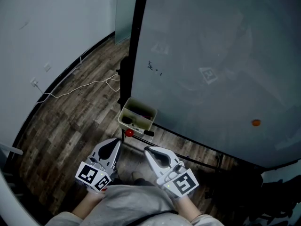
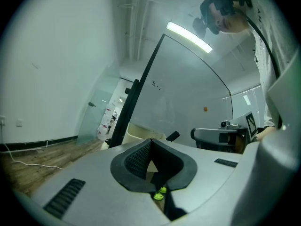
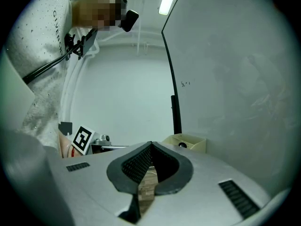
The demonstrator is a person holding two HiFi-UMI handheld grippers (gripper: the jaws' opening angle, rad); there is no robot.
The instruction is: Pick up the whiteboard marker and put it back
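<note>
Hovering low centre, left gripper (image 1: 113, 144) and right gripper (image 1: 149, 150) both closed, empty. Risk: arriving unopened, jaws may nudge the whiteboard marker (image 1: 147, 133) off the tray (image 1: 126, 111) at mid-frame.

**A:** Wood-plank floor (image 1: 70, 126) runs out left of the cream tray (image 1: 123, 113).
**B:** And a white cable (image 1: 75, 89) snakes over those planks, left of the tray.
**A:** Dark bits sit inside the tray, too small to tell apart.
</note>
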